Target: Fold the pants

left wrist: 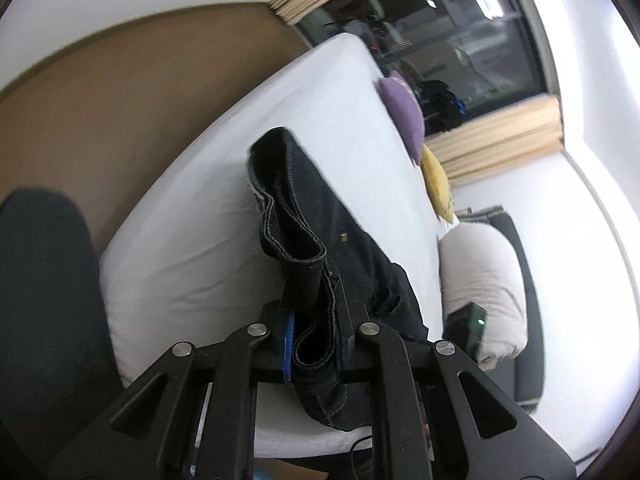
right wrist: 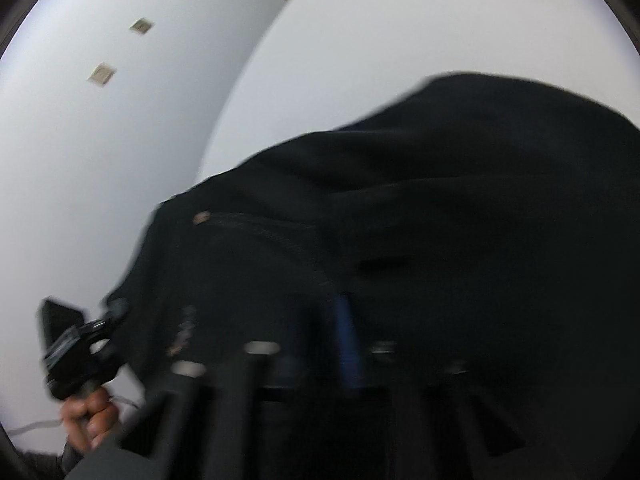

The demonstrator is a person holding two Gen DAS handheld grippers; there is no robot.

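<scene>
- The pants [left wrist: 320,240], dark with pale stitching, hang lifted above the white mattress [left wrist: 224,184]; a looped hem or band stands up in front of the left camera.
- The left gripper [left wrist: 316,336] has its jaws narrow, clamped on a folded edge of the pants, with a blue pad against the cloth.
- In the right wrist view the pants [right wrist: 420,220] fill most of the frame, dark and blurred, against a white wall.
- The right gripper [right wrist: 340,336] is smeared by blur; cloth lies over its fingers, and I cannot tell how its jaws stand.
- At the lower left of that view a hand [right wrist: 90,416] grips the handle of the left gripper.
- A purple cushion [left wrist: 404,112] and a yellow cushion [left wrist: 438,184] lie along the mattress's far edge.
- A pale rolled duvet [left wrist: 484,280] lies just beside the mattress's right edge.
- A dark window [left wrist: 432,28] stands beyond the mattress's far corner.
</scene>
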